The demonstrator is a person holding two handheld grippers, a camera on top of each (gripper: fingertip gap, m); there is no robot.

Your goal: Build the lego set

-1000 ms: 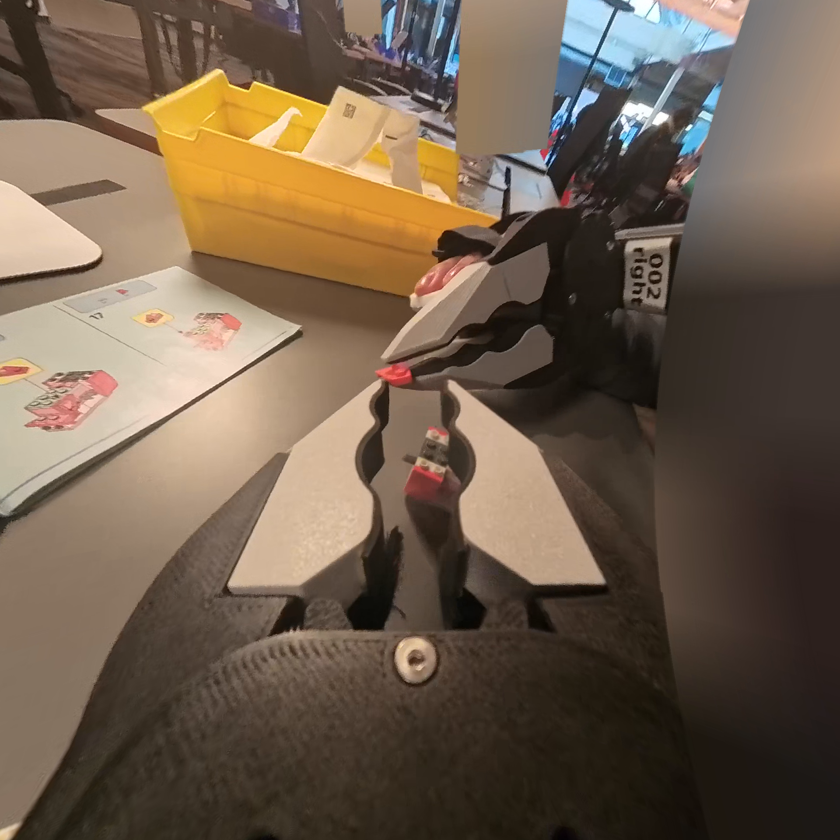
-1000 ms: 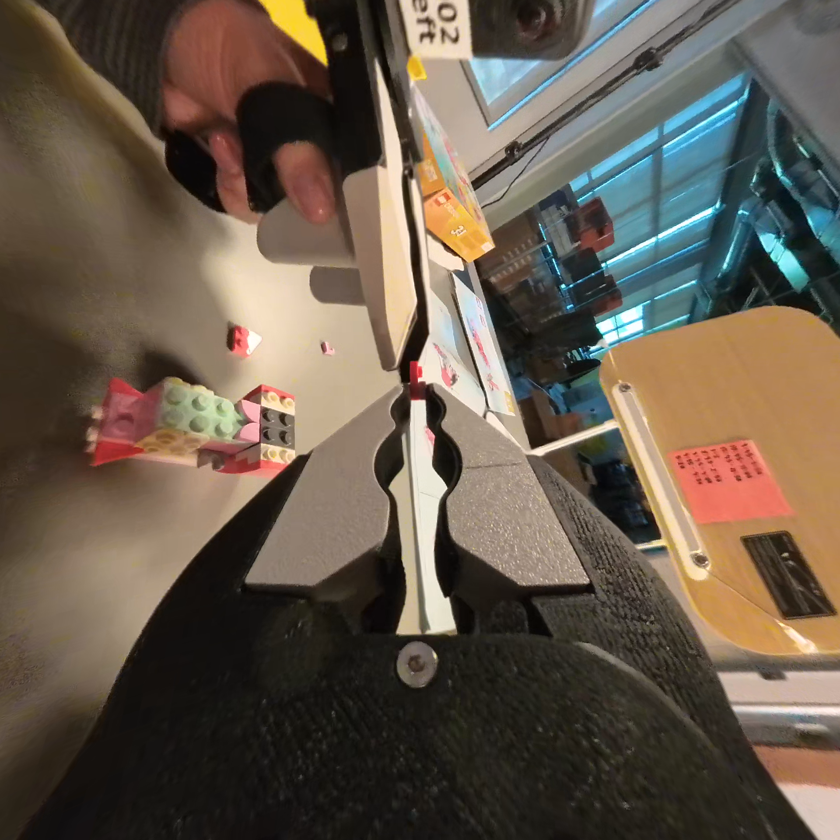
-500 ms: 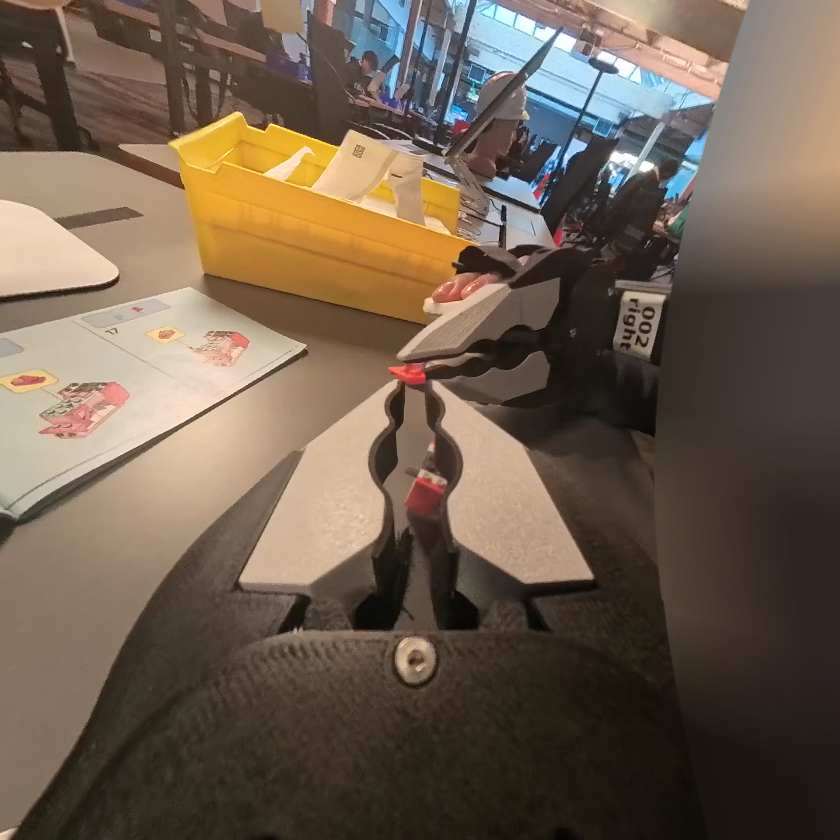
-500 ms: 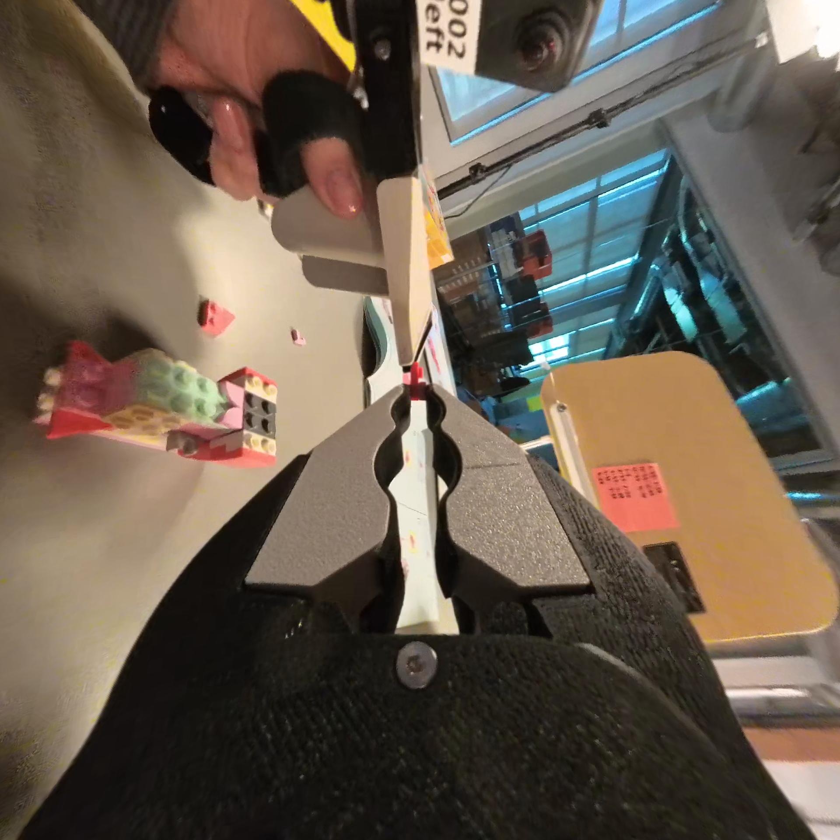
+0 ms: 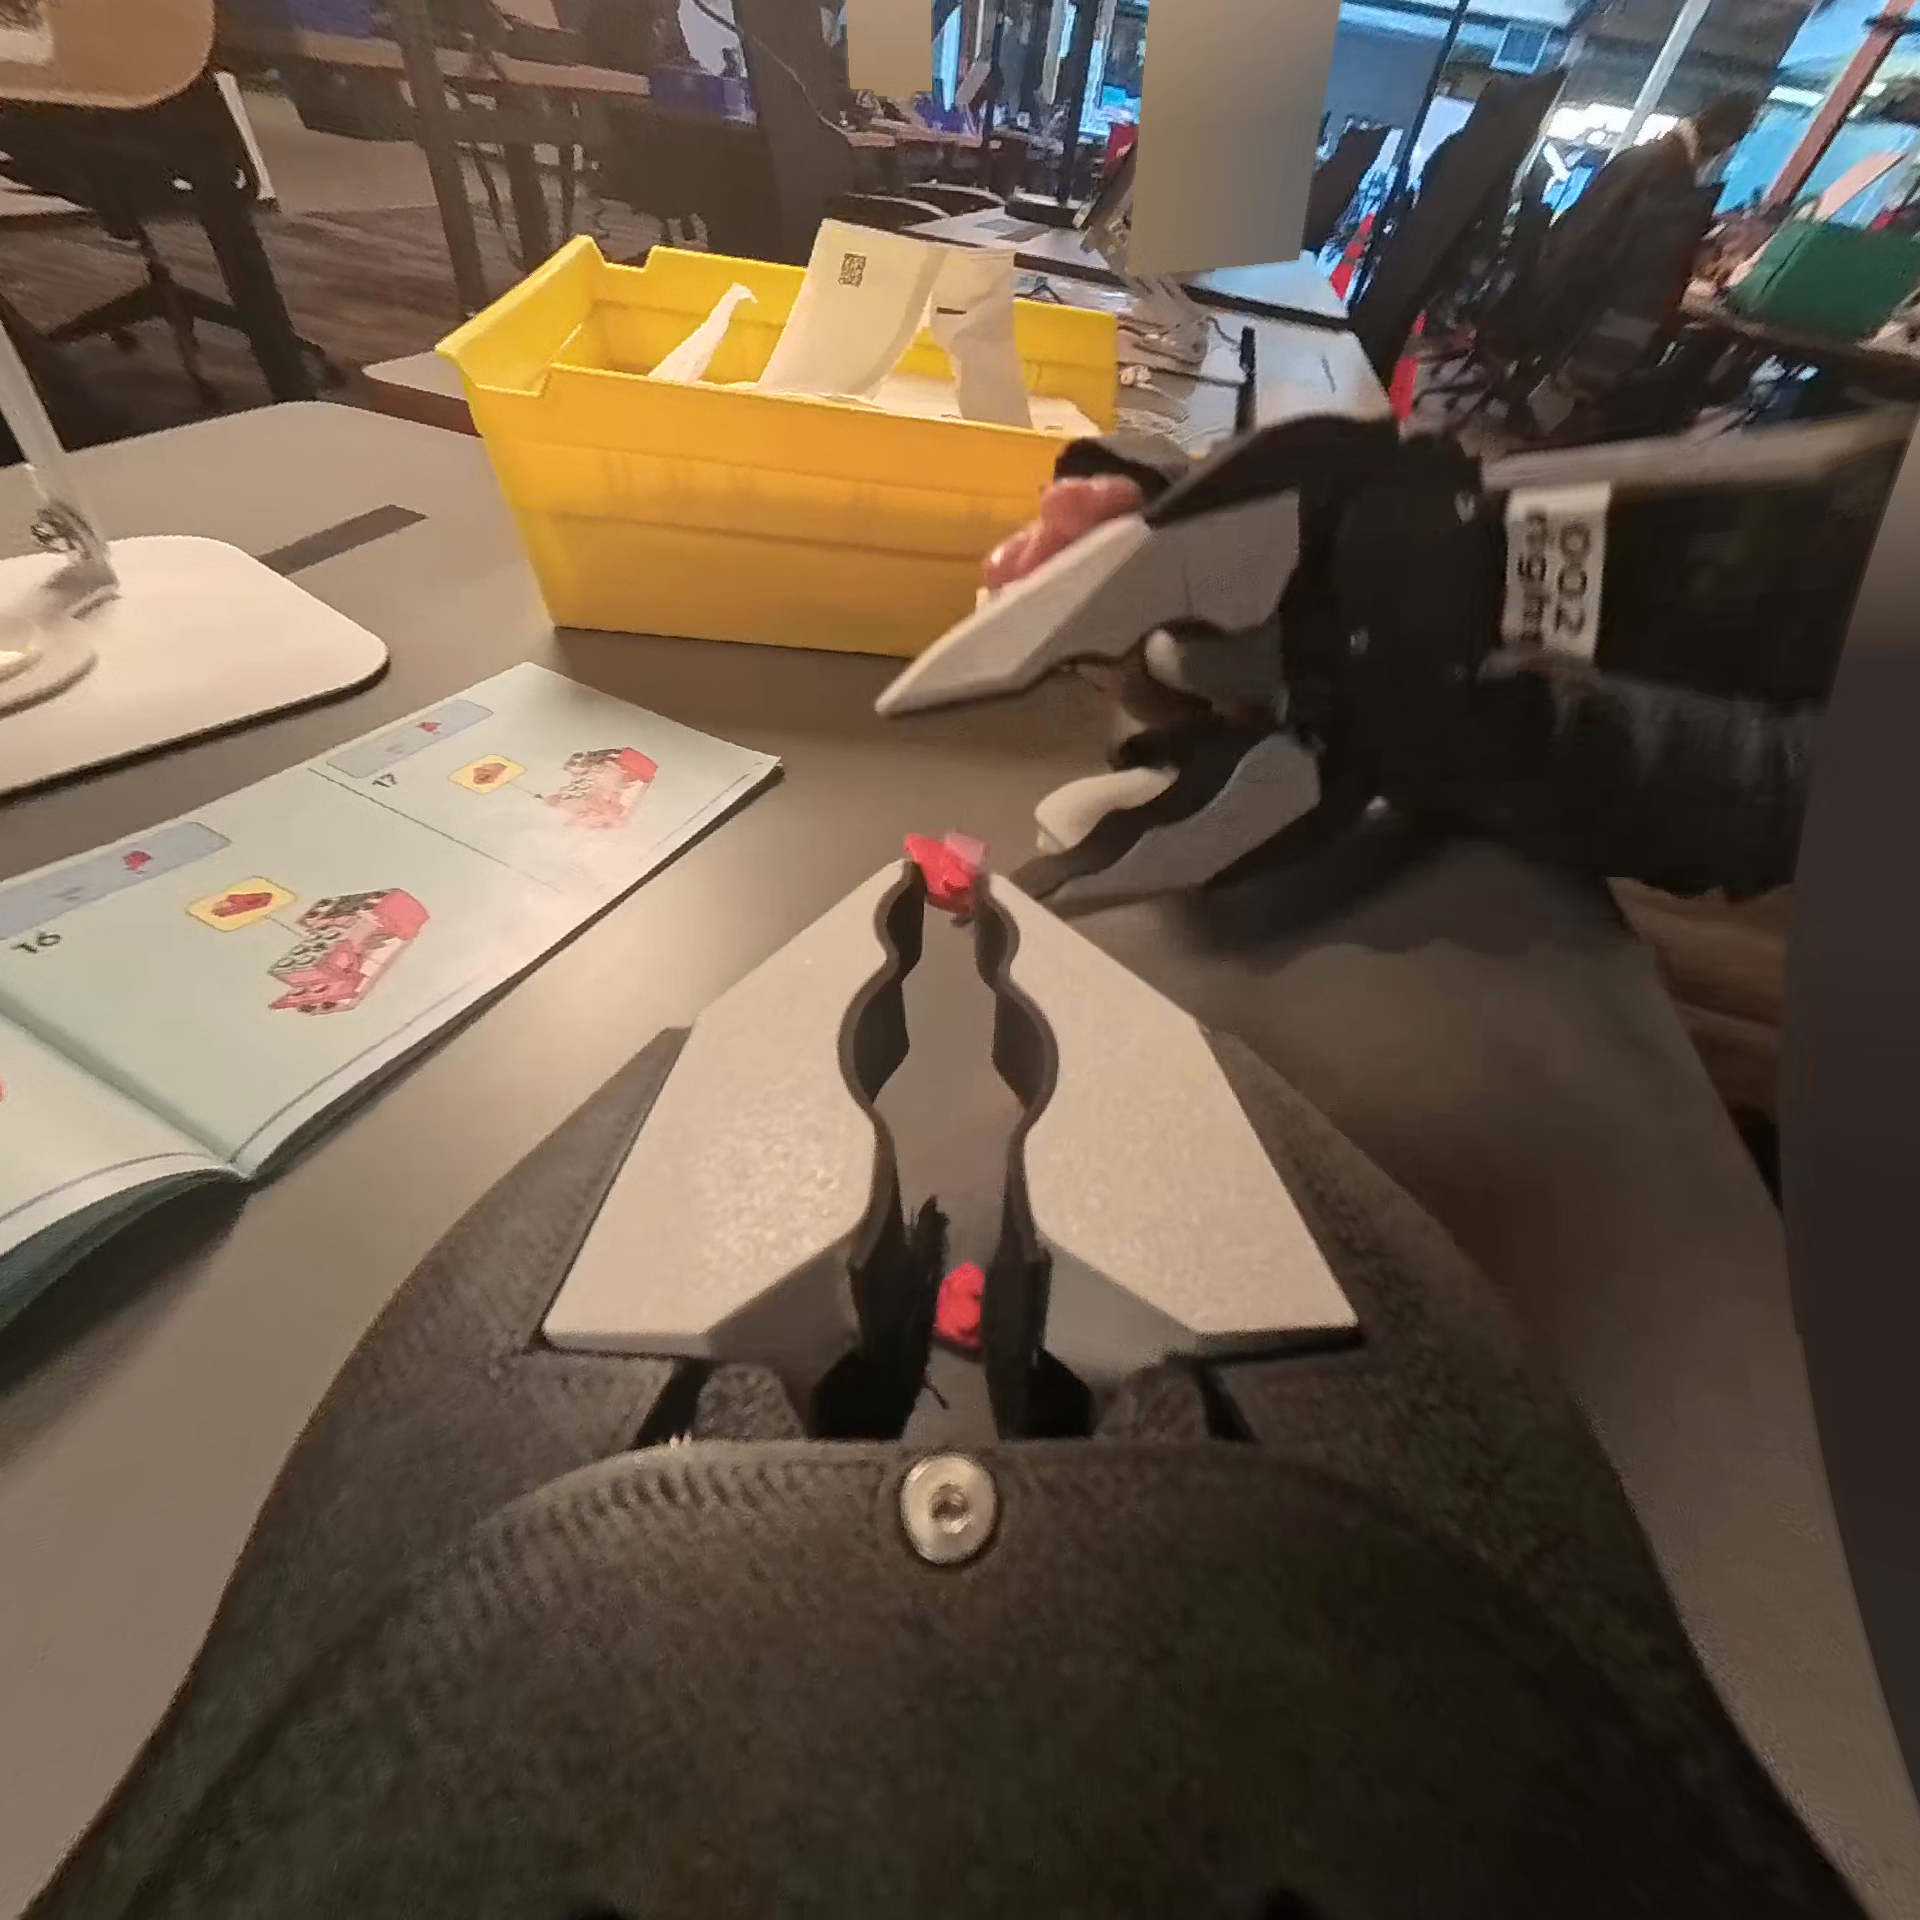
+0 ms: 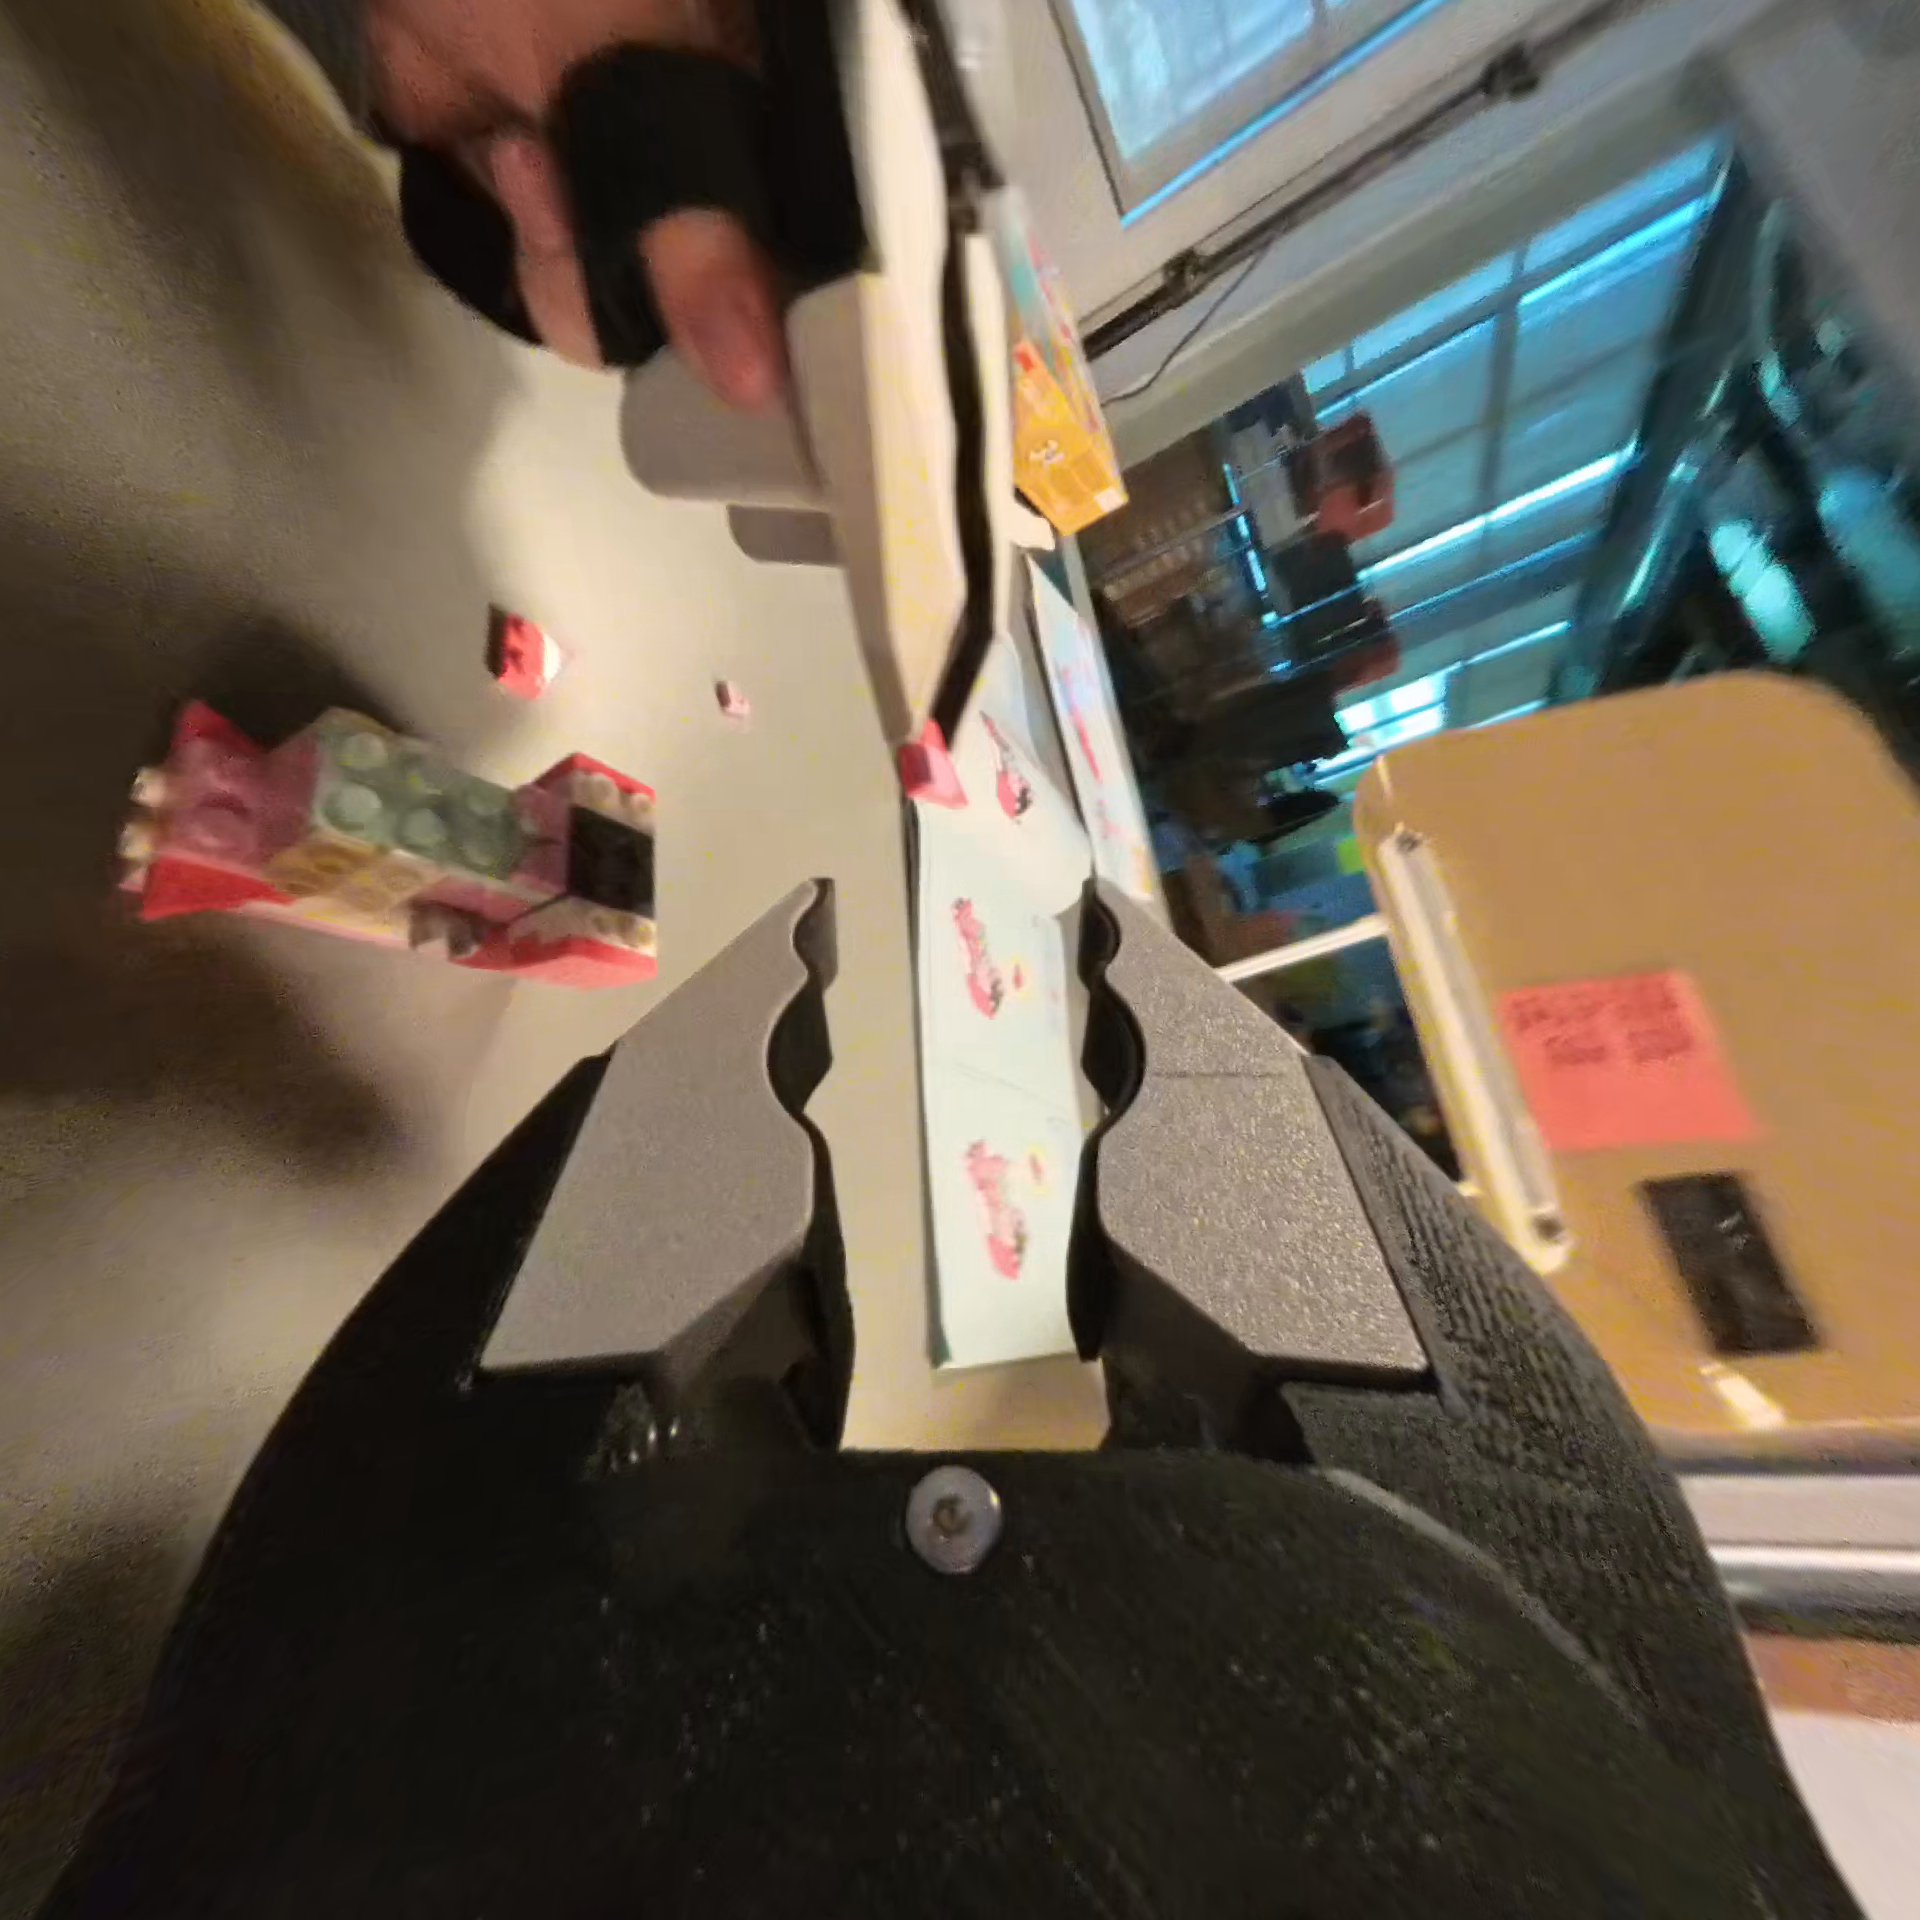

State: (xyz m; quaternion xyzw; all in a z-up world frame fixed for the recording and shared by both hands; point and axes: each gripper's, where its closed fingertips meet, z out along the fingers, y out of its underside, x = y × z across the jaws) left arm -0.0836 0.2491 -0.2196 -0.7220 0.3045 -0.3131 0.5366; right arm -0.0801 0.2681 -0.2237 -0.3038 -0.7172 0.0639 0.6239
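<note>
The left gripper (image 5: 948, 883) was clamped on a small red brick (image 5: 943, 869) at its fingertips, above the grey table (image 5: 312, 1351). The right gripper (image 6: 956, 904) stood apart and bare, near an open instruction booklet (image 5: 343, 894) and a yellow bin (image 5: 727, 520).

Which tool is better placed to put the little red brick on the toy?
Probably the left tool: it pinches the red brick at its tips. The right tool is open and empty. The toy sits on the table nearby.
</note>
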